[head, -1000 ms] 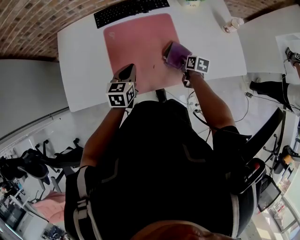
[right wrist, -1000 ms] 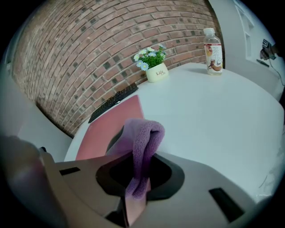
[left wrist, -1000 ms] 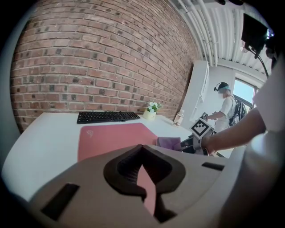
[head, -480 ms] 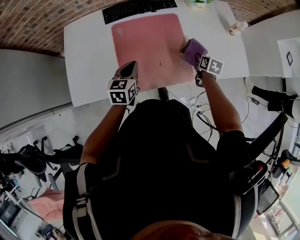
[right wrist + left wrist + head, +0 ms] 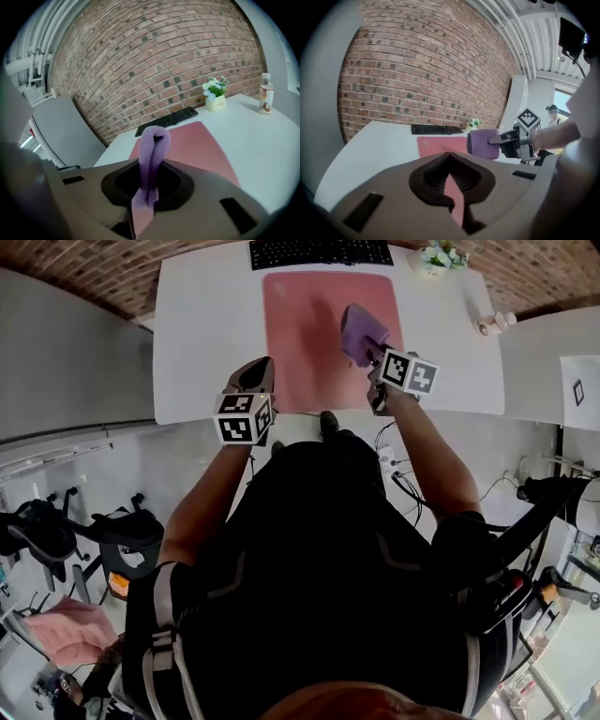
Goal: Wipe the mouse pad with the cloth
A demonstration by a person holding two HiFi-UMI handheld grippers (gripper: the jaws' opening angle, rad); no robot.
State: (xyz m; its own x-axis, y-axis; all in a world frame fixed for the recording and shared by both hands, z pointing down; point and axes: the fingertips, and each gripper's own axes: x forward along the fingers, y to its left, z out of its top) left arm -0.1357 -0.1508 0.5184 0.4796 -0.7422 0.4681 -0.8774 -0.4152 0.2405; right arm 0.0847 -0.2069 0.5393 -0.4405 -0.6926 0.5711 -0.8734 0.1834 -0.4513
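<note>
A pink mouse pad [image 5: 314,329] lies on the white table [image 5: 202,343], in front of a black keyboard [image 5: 321,252]. My right gripper [image 5: 373,351] is shut on a folded purple cloth [image 5: 360,332] over the pad's right part. In the right gripper view the cloth [image 5: 152,157] stands up between the jaws, with the pad [image 5: 192,145] below and ahead. The left gripper view shows the cloth [image 5: 482,143] held off the pad [image 5: 438,145]. My left gripper [image 5: 253,376] is at the table's near edge, left of the pad, shut with nothing in it.
A small pot of flowers [image 5: 436,257] stands at the table's far right corner, and a small bottle [image 5: 494,324] lies near the right edge. A brick wall [image 5: 154,61] runs behind the table. Office chairs [image 5: 56,540] stand on the floor at the left.
The right gripper carried the cloth from the pad's right edge back over its right part. The head view shifted. The left gripper stayed at the table's near edge.
</note>
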